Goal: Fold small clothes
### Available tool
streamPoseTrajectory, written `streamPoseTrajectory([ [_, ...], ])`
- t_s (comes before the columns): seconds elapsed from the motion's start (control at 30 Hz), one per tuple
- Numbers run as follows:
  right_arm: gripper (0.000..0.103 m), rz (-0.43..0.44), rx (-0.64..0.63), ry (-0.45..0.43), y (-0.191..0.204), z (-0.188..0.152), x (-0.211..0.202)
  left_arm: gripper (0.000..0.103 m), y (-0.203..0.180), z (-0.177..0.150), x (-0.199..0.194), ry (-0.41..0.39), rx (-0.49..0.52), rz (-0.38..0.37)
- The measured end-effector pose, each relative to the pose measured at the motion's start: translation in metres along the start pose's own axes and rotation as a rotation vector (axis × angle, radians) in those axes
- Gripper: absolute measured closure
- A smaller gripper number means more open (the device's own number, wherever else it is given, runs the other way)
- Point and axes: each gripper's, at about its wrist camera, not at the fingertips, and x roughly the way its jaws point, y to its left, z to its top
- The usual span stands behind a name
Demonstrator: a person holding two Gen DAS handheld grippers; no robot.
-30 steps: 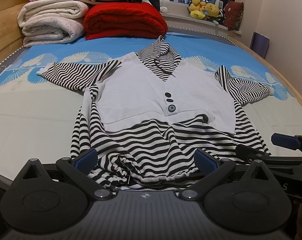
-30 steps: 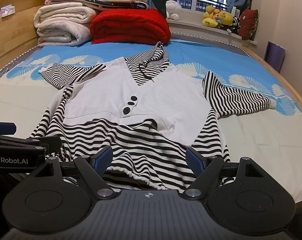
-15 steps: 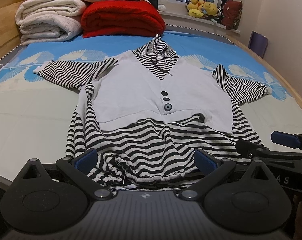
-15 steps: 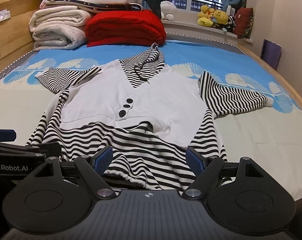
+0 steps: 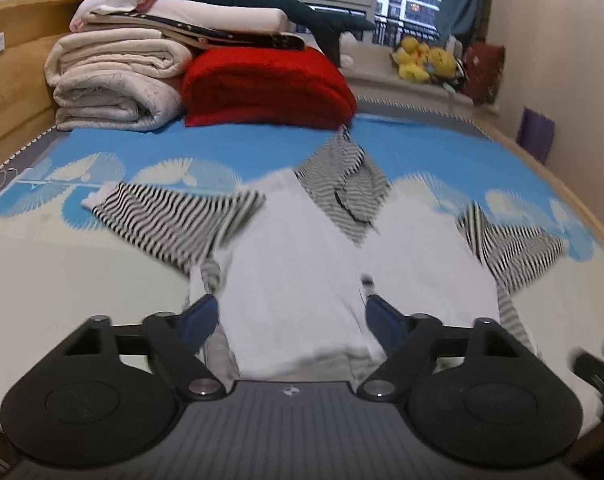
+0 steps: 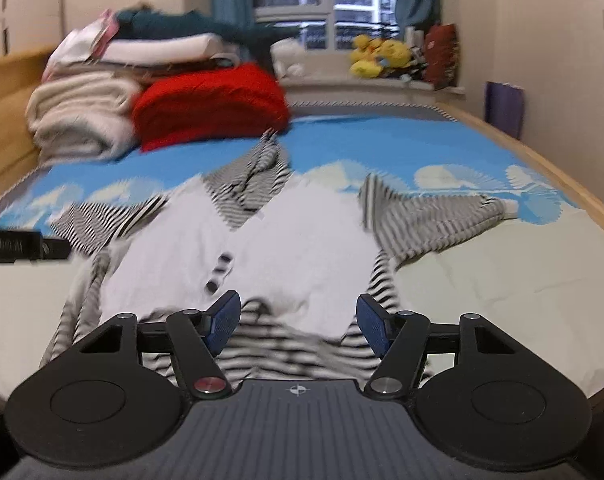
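Note:
A small hooded top (image 5: 302, 256) lies flat, front up, on the bed, with a white vest panel and black-and-white striped sleeves, hood and hem; it also shows in the right wrist view (image 6: 294, 248). My left gripper (image 5: 288, 318) is open over the white panel's left half, low above the cloth. My right gripper (image 6: 298, 322) is open over the striped hem on the right side. Neither holds anything. The left gripper's body (image 6: 18, 246) shows at the left edge of the right wrist view. Both views are blurred by motion.
Folded white quilts (image 5: 114, 84) and a red blanket (image 5: 266, 88) are stacked at the far end of the bed. Plush toys (image 5: 425, 60) sit on the window sill. A wooden bed frame (image 6: 549, 172) runs along the right. The sheet (image 5: 62, 280) is pale green and blue.
Both grippers have moved forward over the top, from its near hem towards its middle. The top lies as before. Both grippers stay open.

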Motion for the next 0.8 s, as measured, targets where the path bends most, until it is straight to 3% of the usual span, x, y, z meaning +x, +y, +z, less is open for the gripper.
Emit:
streamPoseTrajectory([
  [0.13,0.037,-0.058,-0.002,-0.032,-0.014,0.026,0.01,0.038,0.03,0.044,0.041,-0.017,-0.011,0.018],
  [0.2,0.036,-0.054,-0.019,-0.043,-0.016,0.045,0.024,0.048,0.049,0.059,0.065,-0.013,-0.022,0.031],
  [0.37,0.037,0.013,-0.05,-0.016,-0.004,0.09,0.081,0.062,0.105,0.076,0.135,0.038,-0.062,0.136],
  [0.43,0.039,0.038,-0.064,-0.009,0.008,0.106,0.109,0.062,0.125,0.074,0.158,0.046,-0.064,0.194],
  [0.5,0.051,0.059,-0.094,-0.004,0.02,0.119,0.139,0.062,0.147,0.073,0.181,0.049,-0.067,0.249],
  [0.6,0.059,0.069,-0.116,-0.024,0.036,0.132,0.176,0.062,0.177,0.07,0.211,0.061,-0.087,0.298],
  [0.7,0.071,0.068,-0.106,-0.024,0.048,0.129,0.209,0.062,0.203,0.069,0.24,0.07,-0.103,0.353],
  [0.8,0.079,0.024,-0.148,0.046,0.066,0.112,0.233,0.062,0.229,0.07,0.264,0.066,-0.16,0.408],
])
